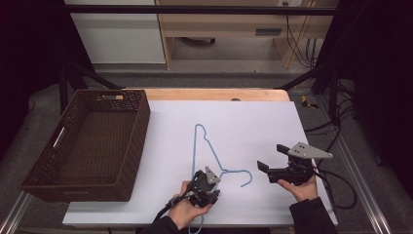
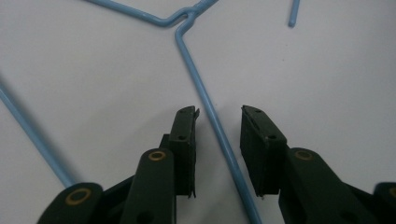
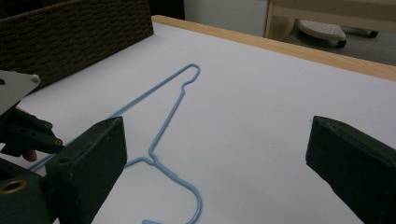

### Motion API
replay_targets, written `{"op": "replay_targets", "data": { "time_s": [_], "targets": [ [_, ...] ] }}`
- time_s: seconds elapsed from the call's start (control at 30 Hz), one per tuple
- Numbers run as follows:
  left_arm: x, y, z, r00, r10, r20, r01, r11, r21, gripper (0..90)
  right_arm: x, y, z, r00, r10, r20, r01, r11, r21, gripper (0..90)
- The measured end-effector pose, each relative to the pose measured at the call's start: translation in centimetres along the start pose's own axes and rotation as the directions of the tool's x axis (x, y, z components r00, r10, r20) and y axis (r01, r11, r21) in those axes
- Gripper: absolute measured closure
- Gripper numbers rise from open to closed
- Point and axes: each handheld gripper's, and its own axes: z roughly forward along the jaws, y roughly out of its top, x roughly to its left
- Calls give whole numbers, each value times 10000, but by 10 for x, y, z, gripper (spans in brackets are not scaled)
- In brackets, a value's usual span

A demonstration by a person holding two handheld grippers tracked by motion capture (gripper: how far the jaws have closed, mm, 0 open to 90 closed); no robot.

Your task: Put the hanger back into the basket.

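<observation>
Item, far left: a dark woven basket [image 1: 87,144], open-topped, standing on the left part of the white table cover [image 1: 253,122]; nothing shows inside it. Item, centre: a light-blue wire hanger [image 1: 202,146], lying flat on the cover just right of the basket, one shoulder corner pointing away from the person, its hook [image 1: 246,179] curling toward the right near the front edge; thin, smooth-coated wire with a twisted neck where the hook joins the frame. Item, front centre: the left gripper [image 1: 203,187], held low over the hanger's near arm; in the left gripper view [image 2: 217,140] its jaws stand either side of that arm with a gap on both sides, the pads not yet pressing on the wire. Handling note for the pinch in hand: the wire is slim and lies flush on the cover, so the tips should, by my reading, sit right down on the surface and close squarely across the wire, keeping it centred so it does not roll out to one side. Item, right: the right gripper [image 1: 272,161], raised above the cover well right of the hook, jaws spread wide and empty, facing the hanger.
</observation>
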Motion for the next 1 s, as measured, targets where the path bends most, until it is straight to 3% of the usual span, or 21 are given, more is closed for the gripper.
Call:
{"op": "replay_targets", "data": {
  "time_s": [0.27,0.63,1.0],
  "targets": [
    [-5,3,0,9997,-132,-198,137,9996,258,745,1,-1,2,10000,59,-7,-59,9999,107,57],
    [-4,6,1,9968,-758,-267,768,9963,386,814,0,-2,2,9999,139,-22,-139,9998,119,57],
    [-12,6,1,9925,-878,-855,912,9951,371,831,4,-6,7,9999,83,-67,-80,9992,390,57]
  ]
}}
